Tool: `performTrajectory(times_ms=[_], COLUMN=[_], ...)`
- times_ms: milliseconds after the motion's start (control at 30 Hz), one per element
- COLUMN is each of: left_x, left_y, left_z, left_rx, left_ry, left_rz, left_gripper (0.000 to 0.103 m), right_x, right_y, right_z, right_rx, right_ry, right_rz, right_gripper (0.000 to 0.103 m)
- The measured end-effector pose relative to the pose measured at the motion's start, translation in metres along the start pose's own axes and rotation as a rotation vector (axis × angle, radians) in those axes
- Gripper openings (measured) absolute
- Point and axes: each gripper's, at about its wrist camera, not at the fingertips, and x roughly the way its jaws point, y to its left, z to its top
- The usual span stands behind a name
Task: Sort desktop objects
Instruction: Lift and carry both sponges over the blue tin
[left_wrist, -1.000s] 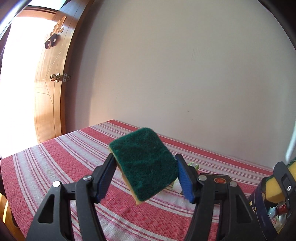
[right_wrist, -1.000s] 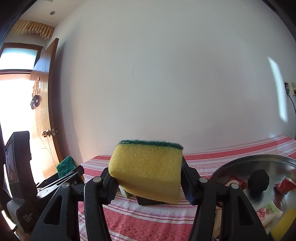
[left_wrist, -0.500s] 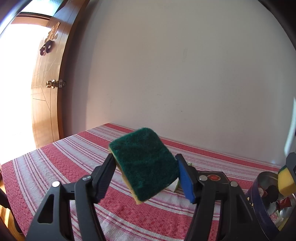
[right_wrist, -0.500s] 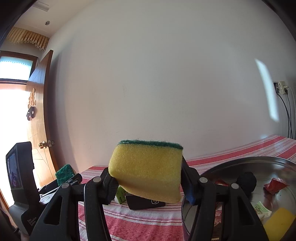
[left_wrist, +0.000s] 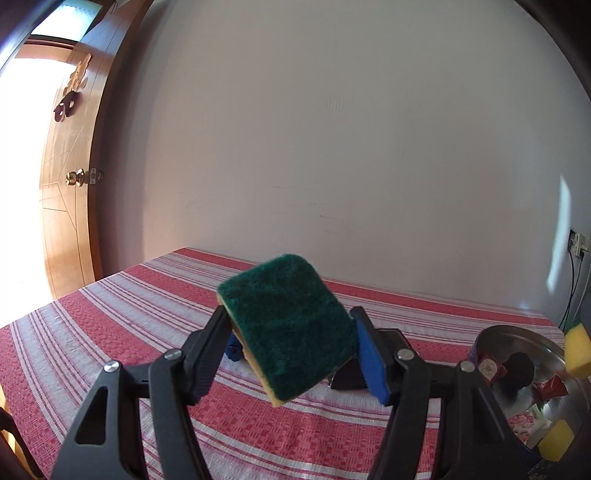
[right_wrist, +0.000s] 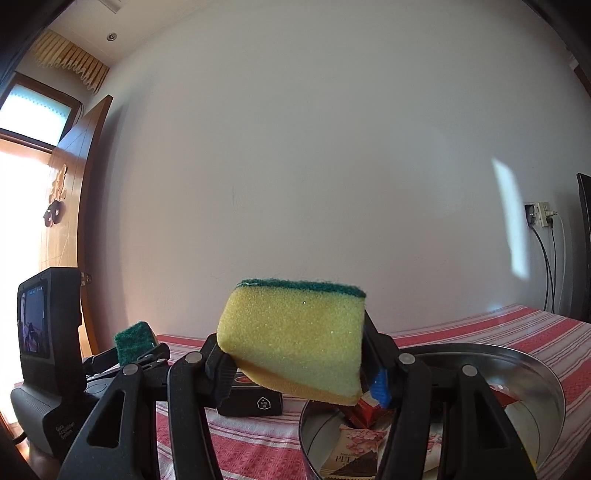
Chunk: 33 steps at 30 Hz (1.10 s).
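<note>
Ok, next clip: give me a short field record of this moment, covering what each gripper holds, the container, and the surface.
left gripper: shut on a green-faced scouring sponge, tilted, held above the cloth
right gripper: shut on a yellow sponge with green scouring top, over the bowl's near rim
container: round shiny metal bowl, holding snack packets and a yellow block
surface: red and white striped tablecloth
other: flat black box lying on the cloth
</note>
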Motion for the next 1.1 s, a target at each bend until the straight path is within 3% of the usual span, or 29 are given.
performTrajectory(times_ms=[267,1100], left_x=[-0.007,-0.042], left_y=[-0.014,-0.06], left_z=[-0.003,-0.018], left_rx=[0.009,0.01], left_ry=[0.004,-0.01], left_rz=[-0.046,-0.211], left_gripper=[0.066,0.066], right_x=[-0.012,-0.027], right_y=[-0.016,-0.081], right_z=[-0.002,0.002], right_rx=[-0.028,0.055], right_ry=[0.009,0.037], right_rz=[-0.043,-0.193], right_gripper=[0.061,0.061])
